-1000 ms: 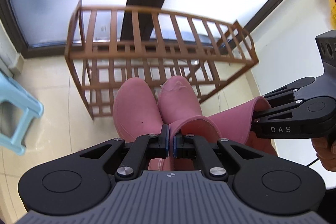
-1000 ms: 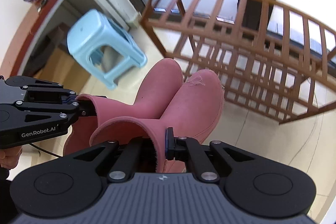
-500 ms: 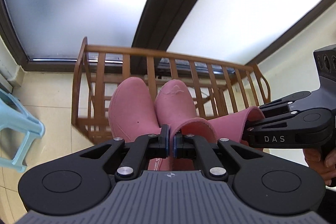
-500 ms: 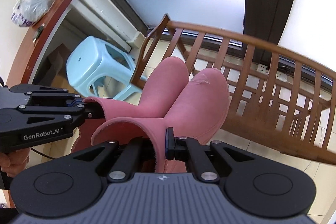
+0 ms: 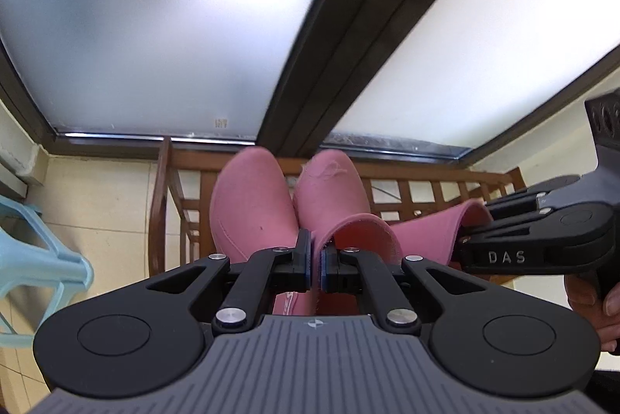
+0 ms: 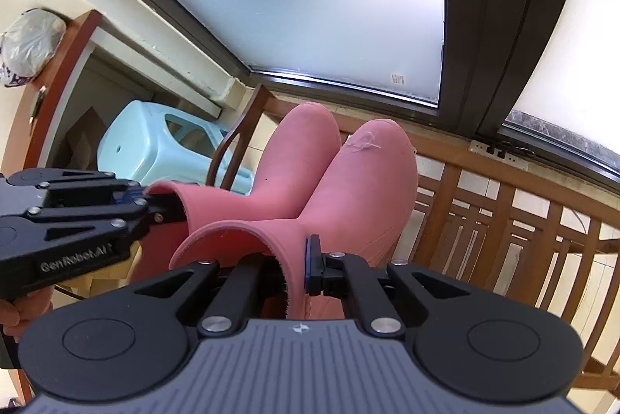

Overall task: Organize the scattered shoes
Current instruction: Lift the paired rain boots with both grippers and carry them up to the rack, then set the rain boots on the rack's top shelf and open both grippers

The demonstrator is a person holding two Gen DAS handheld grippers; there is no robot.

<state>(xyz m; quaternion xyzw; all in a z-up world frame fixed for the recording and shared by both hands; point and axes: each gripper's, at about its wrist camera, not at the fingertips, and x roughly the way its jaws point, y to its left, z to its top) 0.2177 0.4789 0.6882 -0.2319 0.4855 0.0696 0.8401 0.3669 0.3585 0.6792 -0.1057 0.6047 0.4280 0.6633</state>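
You hold a pink boot in each gripper: left gripper (image 5: pixel 316 261) pinches the left boot (image 5: pixel 252 208) by its cuff, right gripper (image 6: pixel 296 272) the right boot (image 6: pixel 360 189). They hang soft and floppy over the rack (image 6: pixel 503 216); mind its side rail and the stool (image 6: pixel 155 142).

Daylight pours through the frosted window panes (image 5: pixel 147 18), which blow out to white glare toward the upper right. The scene is bright, with soft shadows. Fisheye distortion bends the dark window frame (image 6: pixel 500 26) and the edges; slight blur softens the background.
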